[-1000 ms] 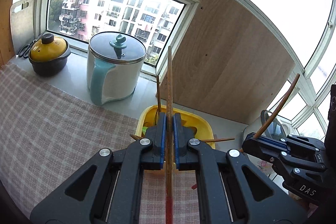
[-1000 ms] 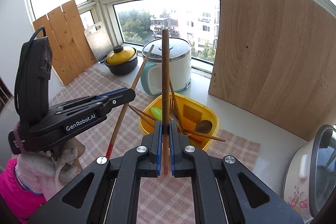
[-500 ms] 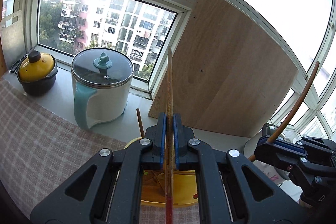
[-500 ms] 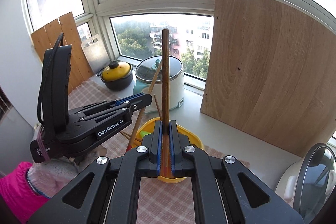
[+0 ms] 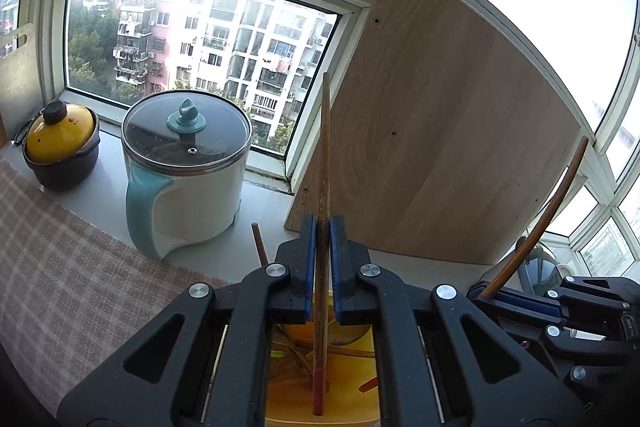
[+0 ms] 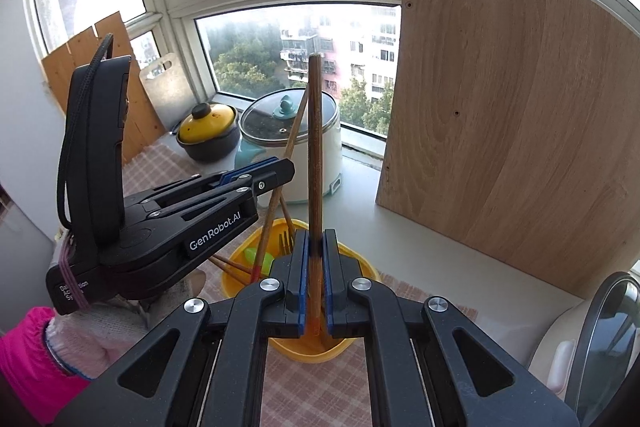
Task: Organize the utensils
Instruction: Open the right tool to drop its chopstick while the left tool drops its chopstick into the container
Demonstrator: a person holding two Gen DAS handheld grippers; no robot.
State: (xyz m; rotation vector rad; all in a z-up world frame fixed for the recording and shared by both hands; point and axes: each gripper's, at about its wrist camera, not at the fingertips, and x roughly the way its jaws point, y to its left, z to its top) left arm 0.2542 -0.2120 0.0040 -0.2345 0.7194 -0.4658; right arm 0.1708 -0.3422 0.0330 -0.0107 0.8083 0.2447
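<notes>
1. My left fingers (image 5: 322,267) are squeezed tight on one chopstick (image 5: 323,187). My right fingers (image 6: 313,267) are squeezed tight on another chopstick (image 6: 314,155). Both sticks point up and both hang over the yellow tub (image 6: 304,353), which sits on the checked cloth (image 6: 320,391) near the back edge of the bench (image 6: 440,267). I hold no stick by its middle, so a stick could tip or spin in my fingers if I bump it.

2. My two hands are close together. The left stick leans toward my right stick. I think they could knock into each other, and then one could slide out.

3. If I let go too high, the stick could bounce off the rim of the tub and roll onto the bench or off its edge.

4. More chopsticks, a fork and something green sit in the tub already. A stick that lands on them could stay sticking out and tip over the side.

5. The tub looks light. If I push down on its rim, it could tip and spill everything.

6. The white pot (image 5: 186,171) with the glass lid stands just behind the tub, by the window. A long stick could hit it if I swing too far back.
</notes>
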